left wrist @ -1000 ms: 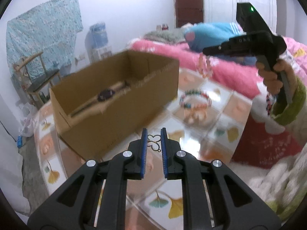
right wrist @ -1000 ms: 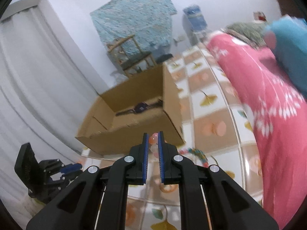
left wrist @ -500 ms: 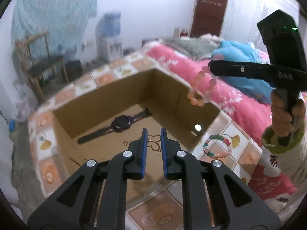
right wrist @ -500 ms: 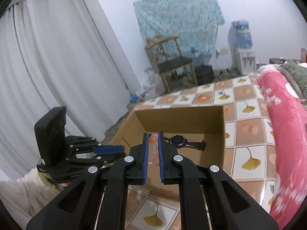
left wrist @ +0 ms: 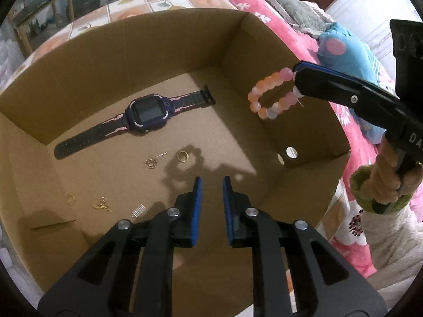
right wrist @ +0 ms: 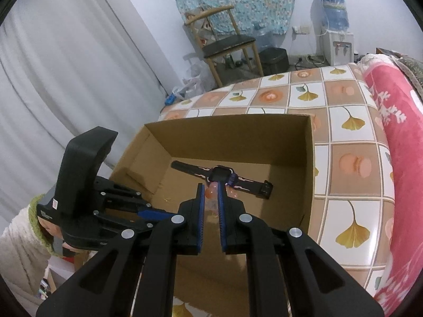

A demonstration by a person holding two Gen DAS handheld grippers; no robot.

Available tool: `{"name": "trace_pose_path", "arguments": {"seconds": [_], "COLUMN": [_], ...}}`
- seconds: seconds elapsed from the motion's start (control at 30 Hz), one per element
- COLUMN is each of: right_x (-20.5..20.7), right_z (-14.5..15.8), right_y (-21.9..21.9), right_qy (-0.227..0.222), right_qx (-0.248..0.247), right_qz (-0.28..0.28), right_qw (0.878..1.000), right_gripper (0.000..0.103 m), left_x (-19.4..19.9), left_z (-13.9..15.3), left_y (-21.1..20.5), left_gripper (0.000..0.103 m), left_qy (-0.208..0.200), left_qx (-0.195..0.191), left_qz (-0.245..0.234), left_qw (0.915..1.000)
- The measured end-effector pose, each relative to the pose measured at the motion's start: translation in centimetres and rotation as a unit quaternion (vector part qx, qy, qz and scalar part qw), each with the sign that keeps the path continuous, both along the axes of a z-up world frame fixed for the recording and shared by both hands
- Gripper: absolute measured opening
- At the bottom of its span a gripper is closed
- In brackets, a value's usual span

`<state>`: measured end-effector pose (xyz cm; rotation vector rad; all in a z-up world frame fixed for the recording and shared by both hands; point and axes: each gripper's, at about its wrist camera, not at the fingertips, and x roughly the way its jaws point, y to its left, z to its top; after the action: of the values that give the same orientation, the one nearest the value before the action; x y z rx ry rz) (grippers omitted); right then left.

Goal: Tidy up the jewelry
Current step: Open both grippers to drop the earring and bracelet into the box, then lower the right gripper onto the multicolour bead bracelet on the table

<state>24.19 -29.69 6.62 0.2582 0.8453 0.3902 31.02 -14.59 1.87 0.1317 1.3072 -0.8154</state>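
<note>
An open cardboard box (left wrist: 267, 50) holds a purple and pink smartwatch (left wrist: 148, 113), a gold ring (left wrist: 182, 156) and several small gold and silver pieces. My right gripper (left wrist: 297, 80) is shut on a pink and orange bead bracelet (left wrist: 269, 97) and holds it over the box's right side. In the right wrist view the bracelet (right wrist: 211, 190) peeks out between the tips of the right gripper (right wrist: 210, 189), above the watch (right wrist: 220, 175). My left gripper (left wrist: 211, 181) hangs over the box's near part; its jaws stand a narrow gap apart with nothing between them.
The box (right wrist: 309, 158) sits on a table with a ginkgo-leaf tile cloth (right wrist: 351, 174). A pink bed (right wrist: 399, 137) runs along the right. A wooden chair (right wrist: 224, 39) and a water dispenser (right wrist: 334, 23) stand by the far wall. White curtains hang at the left.
Both grippers have moved in over the box and tilted downward. The bracelet has travelled from beside the box to above its inside. The small gold pieces on the box floor have come into view.
</note>
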Motion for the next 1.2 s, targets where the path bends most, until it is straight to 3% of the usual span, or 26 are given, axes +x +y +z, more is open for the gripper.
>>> {"name": "trace_pose_path", "arguments": {"seconds": [0.17, 0.37, 0.43, 0.5, 0.57, 0.7, 0.9, 1.03, 1.2], "right_x": [1.0, 2.1, 2.6, 2.8, 2.9, 2.0, -2.4, -8.0, -14.5], "right_z": [-0.7, -1.2, -1.6, -1.9, -2.1, -1.5, 1.7, 3.9, 2.7], "right_y": [0.2, 1.5, 1.9, 2.5, 2.6, 2.0, 0.3, -1.0, -2.7], "right_qy": [0.021, 0.055, 0.068, 0.071, 0.066, 0.059, 0.011, -0.041, -0.045], "right_qx": [-0.004, -0.025, -0.051, -0.111, -0.158, -0.163, -0.119, -0.097, -0.104], "right_qz": [0.006, 0.023, 0.017, 0.000, -0.018, -0.033, -0.051, -0.083, -0.130], "right_qw": [1.000, 0.998, 0.996, 0.991, 0.985, 0.984, 0.992, 0.991, 0.985], "right_gripper": [0.010, 0.010, 0.010, 0.011, 0.020, 0.024, 0.025, 0.032, 0.032], "left_x": [0.3, 0.0, -0.5, -0.8, -1.6, -3.3, -6.8, -12.0, -18.1], "left_z": [0.2, 2.4, 3.3, 3.9, 4.5, 5.6, 7.6, 9.3, 8.2], "left_y": [0.9, 3.0, 3.7, 4.2, 4.7, 5.5, 6.5, 6.5, 5.1], "left_gripper": [0.025, 0.032, 0.033, 0.034, 0.035, 0.036, 0.037, 0.050, 0.054], "left_qy": [0.006, -0.036, -0.053, -0.068, -0.083, -0.114, -0.179, -0.256, -0.269], "left_qx": [-0.017, -0.032, -0.039, -0.044, -0.050, -0.057, -0.067, -0.102, -0.159], "left_qz": [0.017, 0.045, 0.054, 0.059, 0.062, 0.068, 0.068, 0.037, -0.024], "left_qw": [0.9997, 0.9978, 0.9964, 0.9950, 0.9933, 0.9895, 0.9793, 0.9605, 0.9494]}}
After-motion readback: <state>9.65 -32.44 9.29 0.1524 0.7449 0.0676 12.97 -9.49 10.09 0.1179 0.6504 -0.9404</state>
